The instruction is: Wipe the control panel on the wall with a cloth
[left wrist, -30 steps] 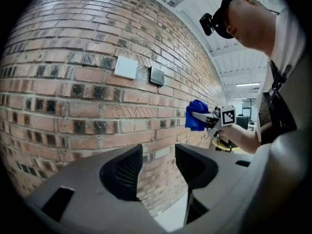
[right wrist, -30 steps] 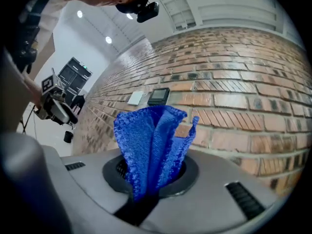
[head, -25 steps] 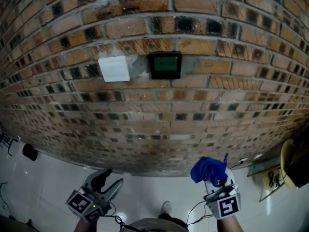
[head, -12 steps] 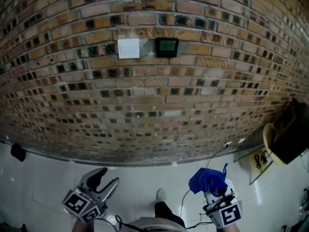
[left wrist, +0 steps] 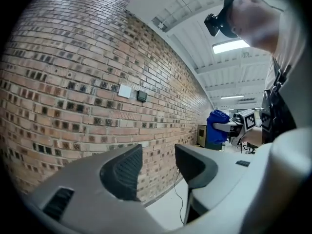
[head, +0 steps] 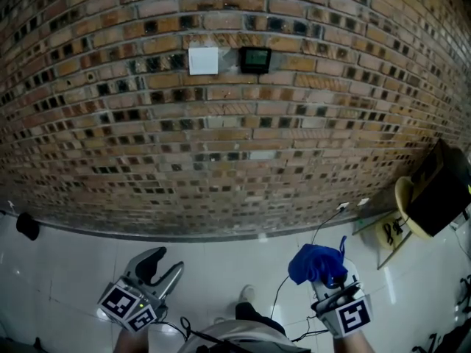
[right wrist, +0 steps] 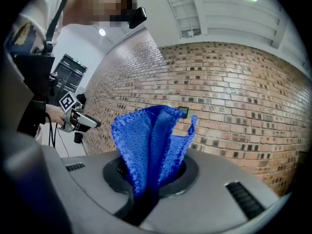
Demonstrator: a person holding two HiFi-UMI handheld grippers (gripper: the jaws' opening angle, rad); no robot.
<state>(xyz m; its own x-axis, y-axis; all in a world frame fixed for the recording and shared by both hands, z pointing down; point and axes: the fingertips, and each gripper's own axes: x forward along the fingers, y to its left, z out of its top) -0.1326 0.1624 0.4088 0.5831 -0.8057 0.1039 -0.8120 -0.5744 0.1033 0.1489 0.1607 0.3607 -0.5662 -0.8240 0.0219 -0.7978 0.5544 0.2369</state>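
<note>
Panel (head: 255, 59) now farther vs earlier; R gripper (head: 329, 279) still clamps cloth (head: 314, 261).

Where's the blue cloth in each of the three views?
Head view: lower right, blue cloth held by the right gripper.
Left gripper view: cloth right of centre, far beyond the jaws.
Right gripper view: cloth at centre, clamped between the jaws.
Shared landmark: the dark control panel on the brick wall.

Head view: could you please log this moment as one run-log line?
left gripper: open, empty | right gripper: shut on blue cloth | control panel: high on brick wall, untouched | wipe: not yet begun
</note>
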